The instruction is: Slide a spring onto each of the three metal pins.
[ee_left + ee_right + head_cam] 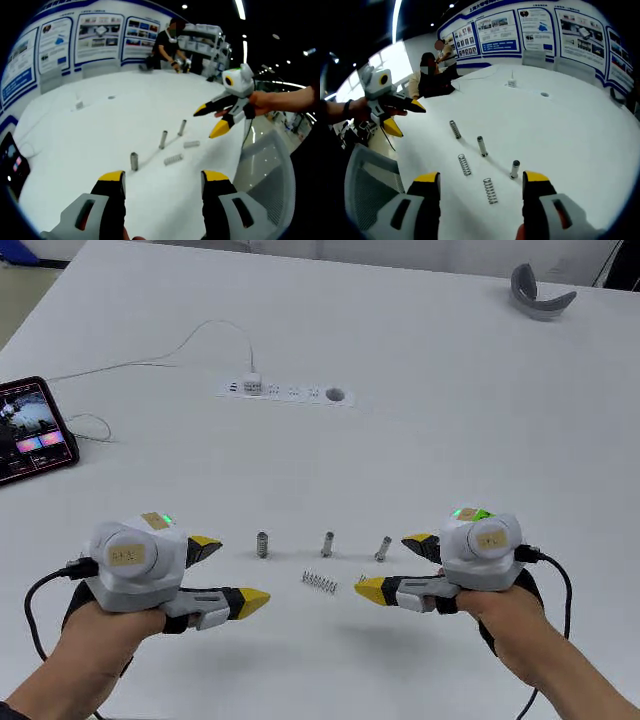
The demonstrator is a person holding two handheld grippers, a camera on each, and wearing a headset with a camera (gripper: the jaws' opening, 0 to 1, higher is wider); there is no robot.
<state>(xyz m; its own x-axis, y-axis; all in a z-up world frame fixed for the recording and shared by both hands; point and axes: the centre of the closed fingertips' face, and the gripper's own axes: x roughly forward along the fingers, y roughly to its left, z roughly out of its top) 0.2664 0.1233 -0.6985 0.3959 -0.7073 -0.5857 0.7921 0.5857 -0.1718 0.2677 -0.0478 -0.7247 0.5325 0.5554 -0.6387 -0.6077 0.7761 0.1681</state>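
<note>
By the counter's (430, 450) near edge, a loose spring (490, 190) lies end-on just before the right gripper's (381, 563) wide-open, empty fingers; the left gripper (244, 568), equally open and empty, is farther.

Left gripper (238, 570): we hold it with jaws wide apart, tips pointing inward.
Right gripper (385, 563): we hold it mirrored, jaws wide apart.
</note>
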